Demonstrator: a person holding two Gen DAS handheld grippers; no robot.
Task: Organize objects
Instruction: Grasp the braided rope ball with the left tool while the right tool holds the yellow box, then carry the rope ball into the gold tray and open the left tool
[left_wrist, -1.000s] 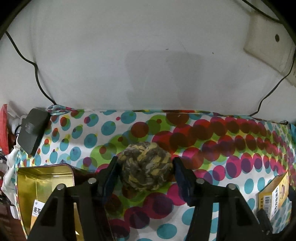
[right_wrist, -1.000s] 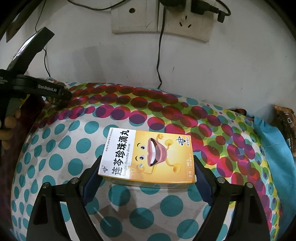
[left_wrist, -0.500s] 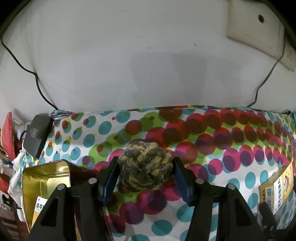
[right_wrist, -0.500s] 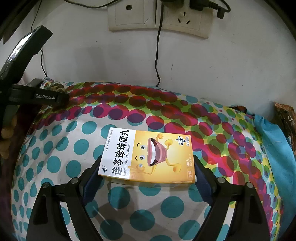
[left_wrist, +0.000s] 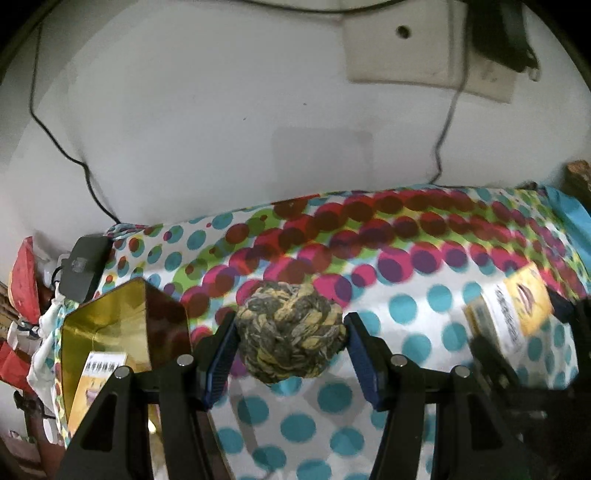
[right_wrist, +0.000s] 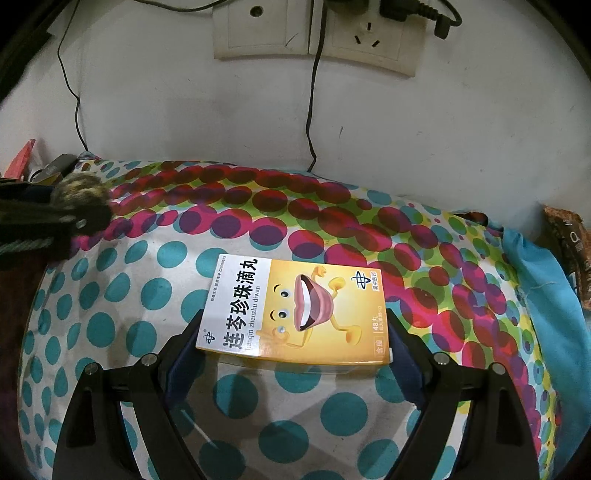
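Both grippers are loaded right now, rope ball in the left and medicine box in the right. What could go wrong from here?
1. The rope ball is round and soft, clamped only at its sides by the left gripper; it may roll out before it reaches the gold tin.
2. The right gripper holds the yellow medicine box by its near end; the far end could sag or twist.
3. The two grippers work close together over the dotted cloth, so they could collide.
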